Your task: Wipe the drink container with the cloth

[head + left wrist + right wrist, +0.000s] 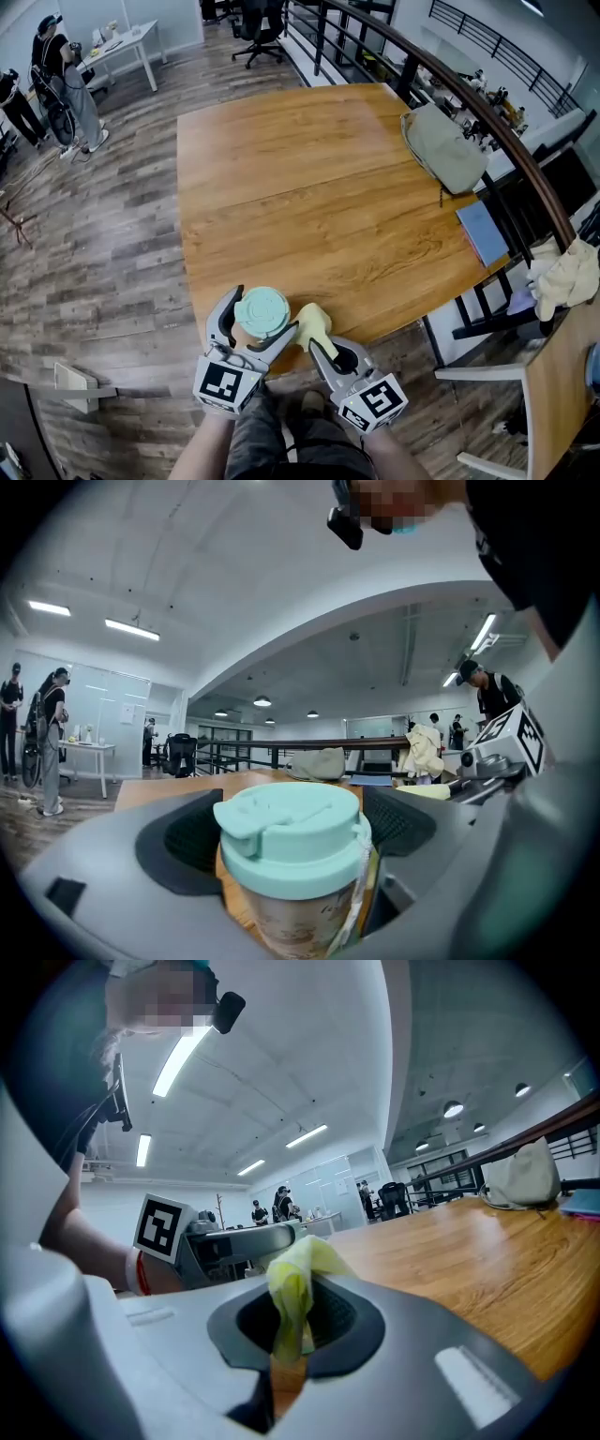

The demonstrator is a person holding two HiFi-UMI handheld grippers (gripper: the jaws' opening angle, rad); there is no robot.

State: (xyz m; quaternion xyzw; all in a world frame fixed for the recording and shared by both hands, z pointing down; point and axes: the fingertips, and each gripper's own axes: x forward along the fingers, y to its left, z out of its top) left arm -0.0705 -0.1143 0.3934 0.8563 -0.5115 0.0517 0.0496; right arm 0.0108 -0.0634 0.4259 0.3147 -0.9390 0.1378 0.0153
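The cup [262, 310] stands upright on the table [309, 187], close to the near edge and toward the near left corner. A mint-green lid caps it, with the drinking flap down, so what is inside cannot be seen. Below the lid the wall is pale with a brownish print. There is a scrap of script on it, too blurred to read.

The left gripper [289, 829] lies nearly level with its fingers spread wide. The cup sits between them, deep in the gap, and no pad can be seen pressing on it. The lid's left side stands clear of the left pad.

The right gripper [295, 1324] is just beside the cup on its right, also at the near edge. Its fingers are pressed together on a yellow cloth [314, 323]. The cloth rises from the pinch in a bunched fold and leans toward the cup.

Each gripper's cube carries a black-and-white square marker and no readable words.

A grey-green bag [442, 148] slumps at the table's far right corner. A blue book [483, 231] lies flat at the right edge, its cover showing no title.
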